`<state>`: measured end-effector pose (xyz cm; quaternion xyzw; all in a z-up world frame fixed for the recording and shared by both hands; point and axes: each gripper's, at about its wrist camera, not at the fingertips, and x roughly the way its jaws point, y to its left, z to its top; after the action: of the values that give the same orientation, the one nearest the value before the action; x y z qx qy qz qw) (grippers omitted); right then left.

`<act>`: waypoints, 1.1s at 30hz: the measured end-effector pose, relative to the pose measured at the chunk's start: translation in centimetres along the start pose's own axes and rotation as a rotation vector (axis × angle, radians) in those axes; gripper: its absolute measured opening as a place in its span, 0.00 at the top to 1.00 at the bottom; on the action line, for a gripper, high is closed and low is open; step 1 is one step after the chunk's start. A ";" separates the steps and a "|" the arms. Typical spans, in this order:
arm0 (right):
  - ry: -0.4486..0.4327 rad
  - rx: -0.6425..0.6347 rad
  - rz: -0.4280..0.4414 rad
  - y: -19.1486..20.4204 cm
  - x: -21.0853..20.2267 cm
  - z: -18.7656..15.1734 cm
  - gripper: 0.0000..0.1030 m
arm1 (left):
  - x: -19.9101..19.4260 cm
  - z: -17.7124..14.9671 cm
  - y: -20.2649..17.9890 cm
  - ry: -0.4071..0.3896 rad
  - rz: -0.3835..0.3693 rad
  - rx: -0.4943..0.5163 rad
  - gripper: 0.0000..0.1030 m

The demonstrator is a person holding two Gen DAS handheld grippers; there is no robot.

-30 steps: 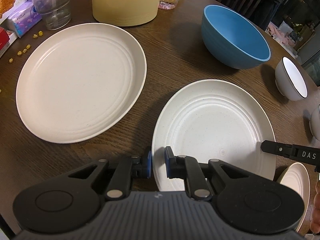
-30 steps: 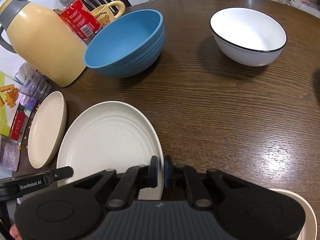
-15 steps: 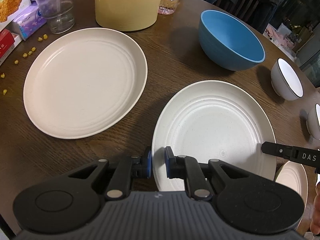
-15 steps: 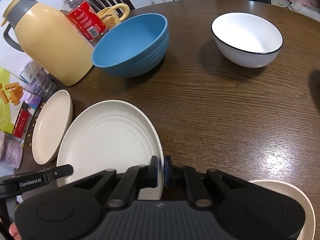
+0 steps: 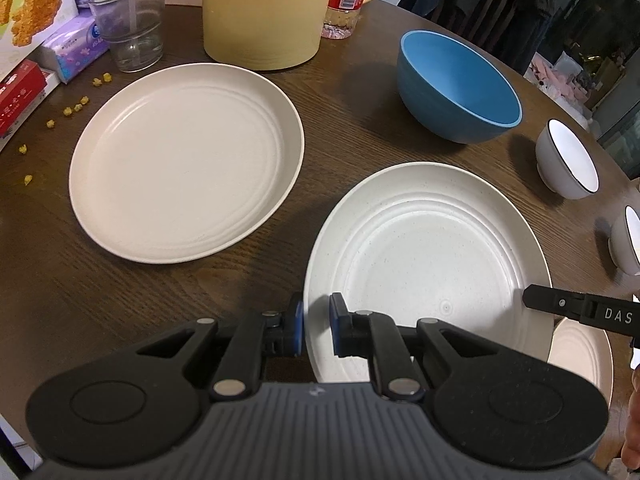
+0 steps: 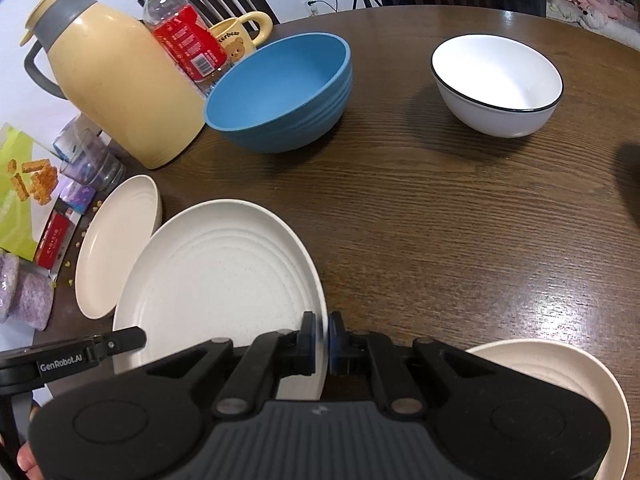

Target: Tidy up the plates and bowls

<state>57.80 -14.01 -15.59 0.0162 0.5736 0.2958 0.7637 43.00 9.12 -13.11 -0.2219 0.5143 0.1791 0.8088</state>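
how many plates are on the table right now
3. One white plate gripped on opposite rims by the left gripper and right gripper, one cream plate beside the yellow jug, one partly hidden under the right gripper. More may be out of view.

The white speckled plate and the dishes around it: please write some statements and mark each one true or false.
1. Both grippers clamp the rim of the white speckled plate, the left gripper on one side and the right gripper on the opposite side. True.
2. The blue ribbed bowl holds soup. False: it is empty.
3. The white bowl with a black rim stands upright. True.
4. The large cream plate is stacked on the speckled one. False: it lies apart.
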 end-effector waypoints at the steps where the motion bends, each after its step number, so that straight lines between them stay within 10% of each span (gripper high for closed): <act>1: -0.001 -0.003 0.001 0.1 -0.1 -0.1 0.94 | -0.1 -0.1 0.0 -0.002 0.001 -0.001 0.87; 33: -0.008 -0.105 0.047 4.2 -3.0 -3.3 0.94 | -5.4 -4.1 3.2 -0.073 0.034 -0.077 0.87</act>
<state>52.55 -13.03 -12.56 -0.0092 0.5538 0.3429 0.7587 36.07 9.28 -10.32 -0.2373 0.4807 0.2204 0.8149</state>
